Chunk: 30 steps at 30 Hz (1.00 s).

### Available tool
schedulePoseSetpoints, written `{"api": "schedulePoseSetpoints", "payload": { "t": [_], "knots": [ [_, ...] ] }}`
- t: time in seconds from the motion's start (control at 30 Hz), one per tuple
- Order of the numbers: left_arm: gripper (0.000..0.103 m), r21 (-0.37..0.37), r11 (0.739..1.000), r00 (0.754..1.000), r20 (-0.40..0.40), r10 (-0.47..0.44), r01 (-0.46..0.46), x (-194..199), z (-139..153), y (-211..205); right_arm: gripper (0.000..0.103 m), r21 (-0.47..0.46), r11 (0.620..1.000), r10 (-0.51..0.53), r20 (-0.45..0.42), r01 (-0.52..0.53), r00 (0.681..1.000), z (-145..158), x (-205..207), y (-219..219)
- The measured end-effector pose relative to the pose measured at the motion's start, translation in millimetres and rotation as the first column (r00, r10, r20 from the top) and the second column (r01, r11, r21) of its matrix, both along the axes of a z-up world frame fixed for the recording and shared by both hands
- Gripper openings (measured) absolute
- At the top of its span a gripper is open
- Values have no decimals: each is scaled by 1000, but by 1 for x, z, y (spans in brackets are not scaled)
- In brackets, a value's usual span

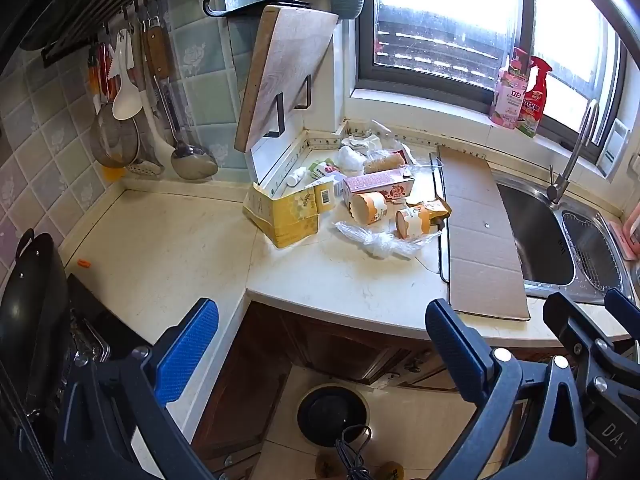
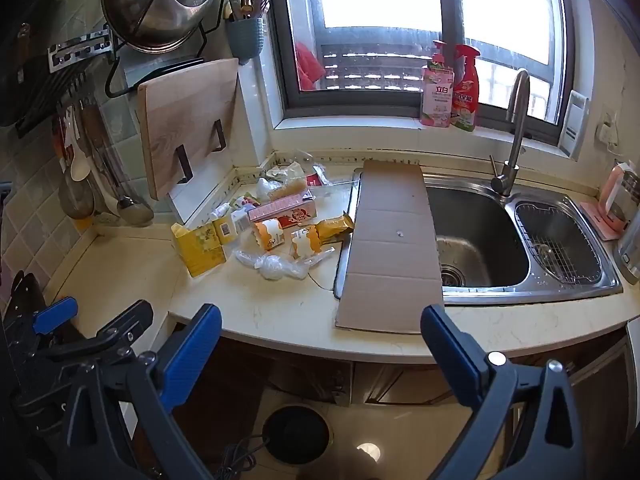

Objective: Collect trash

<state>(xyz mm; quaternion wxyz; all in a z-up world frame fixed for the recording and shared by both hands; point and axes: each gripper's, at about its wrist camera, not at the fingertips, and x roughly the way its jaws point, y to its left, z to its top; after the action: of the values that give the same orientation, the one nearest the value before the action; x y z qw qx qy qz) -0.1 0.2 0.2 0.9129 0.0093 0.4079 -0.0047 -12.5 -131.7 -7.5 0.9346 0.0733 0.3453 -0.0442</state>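
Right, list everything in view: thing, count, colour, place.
Yellow carton: one, yellow, counter, left of the pile.
Pink box: one, pink, middle of the pile.
Paper cups: two, orange and white, on their sides, front of the pile.
Plastic bag: one, clear, crumpled, nearest the counter edge.
Cardboard sheet: one, brown, flat across the sink's left edge.
Sink: one, steel, right.
Faucet: one, steel, behind the sink.
Bottles: two, pink and red, windowsill.
Cutting board: one, wood, on a wall rack.
Bin: one, black, floor below.
Left tongs: open, empty.
Right tongs: open, empty.
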Motion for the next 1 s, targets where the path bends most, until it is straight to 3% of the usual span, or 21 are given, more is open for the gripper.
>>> {"api": "schedulePoseSetpoints", "payload": {
  "t": [1.0],
  "knots": [
    [98, -24, 998, 998, -7, -58, 58, 4, -2, -11, 101, 15, 1000, -17, 6, 17, 1000, 0, -2, -8]
  ]
}}
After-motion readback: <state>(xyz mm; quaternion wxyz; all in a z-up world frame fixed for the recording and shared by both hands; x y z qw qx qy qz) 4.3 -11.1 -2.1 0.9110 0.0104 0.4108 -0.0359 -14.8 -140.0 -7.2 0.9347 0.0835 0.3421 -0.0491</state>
